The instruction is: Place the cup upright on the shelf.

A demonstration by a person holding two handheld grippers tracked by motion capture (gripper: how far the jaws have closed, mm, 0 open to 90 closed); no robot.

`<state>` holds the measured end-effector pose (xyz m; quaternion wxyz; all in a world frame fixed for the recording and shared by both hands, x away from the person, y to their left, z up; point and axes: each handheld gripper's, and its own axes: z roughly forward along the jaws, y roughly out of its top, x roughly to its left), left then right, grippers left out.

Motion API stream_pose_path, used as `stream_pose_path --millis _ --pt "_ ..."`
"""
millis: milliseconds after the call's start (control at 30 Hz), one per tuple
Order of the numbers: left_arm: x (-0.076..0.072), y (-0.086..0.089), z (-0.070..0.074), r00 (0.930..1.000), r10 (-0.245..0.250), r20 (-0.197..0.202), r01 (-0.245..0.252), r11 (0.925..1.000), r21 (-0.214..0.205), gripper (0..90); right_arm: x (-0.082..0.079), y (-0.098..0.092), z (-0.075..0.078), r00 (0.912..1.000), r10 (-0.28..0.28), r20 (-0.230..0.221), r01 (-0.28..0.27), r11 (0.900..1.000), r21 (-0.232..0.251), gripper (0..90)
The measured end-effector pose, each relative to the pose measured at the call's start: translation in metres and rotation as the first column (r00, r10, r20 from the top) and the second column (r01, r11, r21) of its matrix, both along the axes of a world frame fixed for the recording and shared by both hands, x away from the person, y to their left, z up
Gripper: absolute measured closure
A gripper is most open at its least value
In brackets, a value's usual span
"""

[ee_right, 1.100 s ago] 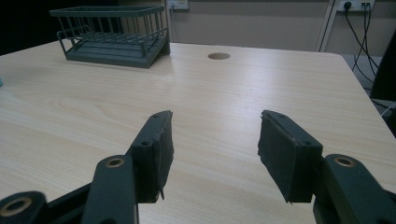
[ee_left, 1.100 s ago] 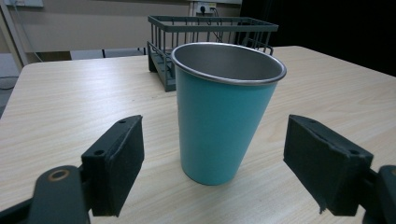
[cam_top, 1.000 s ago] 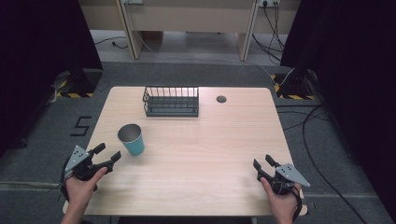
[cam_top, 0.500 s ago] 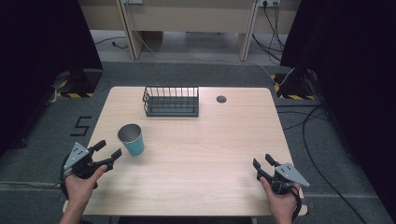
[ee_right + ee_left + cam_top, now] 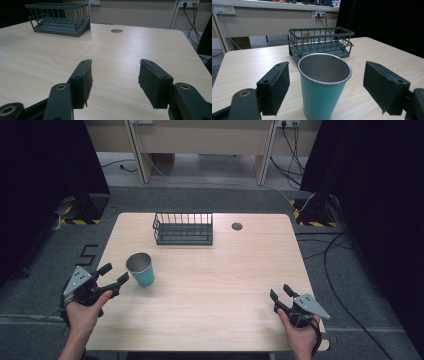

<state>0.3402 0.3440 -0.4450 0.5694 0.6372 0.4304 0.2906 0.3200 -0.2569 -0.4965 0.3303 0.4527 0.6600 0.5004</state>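
A teal metal cup (image 5: 140, 268) (image 5: 324, 85) stands upright on the left part of the wooden table (image 5: 220, 270). My left gripper (image 5: 114, 274) (image 5: 329, 92) is open at the table's left edge, its jaws wide on either side of the cup without touching it. A dark wire basket (image 5: 183, 228) (image 5: 320, 41) (image 5: 60, 18) sits empty at the back of the table. Near the front right corner my right gripper (image 5: 280, 293) (image 5: 115, 82) is open over bare wood, nothing between its jaws.
A small round grommet hole (image 5: 237, 226) (image 5: 116, 31) lies right of the basket. Grey floor with cables surrounds the table; a bench and wall sockets (image 5: 186, 3) stand behind. Black curtains hang at both sides.
My left gripper has moved right and forward toward the cup, so its jaws now flank it. The right gripper has stayed put.
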Motion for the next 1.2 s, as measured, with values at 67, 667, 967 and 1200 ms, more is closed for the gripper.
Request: stream_pose_path --millis 67,667,967,1200 --pt "0.001 0.000 0.004 1.0000 0.002 -0.001 -0.002 1.0000 -0.007 22.0 0.000 -0.001 0.000 1.0000 -0.002 0.003 0.002 1.0000 -0.002 44.5" --pt "0.036 -0.009 0.044 0.9995 -0.024 -0.019 0.024 0.9997 -0.001 30.5 0.001 -0.001 -0.001 1.0000 -0.003 -0.008 0.003 1.0000 0.003 44.3" --pt "0.048 -0.011 0.038 0.9967 -0.024 -0.078 0.025 0.9995 0.021 34.7 0.001 -0.001 -0.001 0.9999 -0.003 -0.013 0.003 1.0000 0.009 44.4" --pt "0.060 -0.008 0.026 0.9854 0.011 -0.170 -0.001 0.9982 0.060 35.7 0.001 -0.001 -0.001 0.9999 -0.004 -0.015 0.004 1.0000 0.009 44.4"
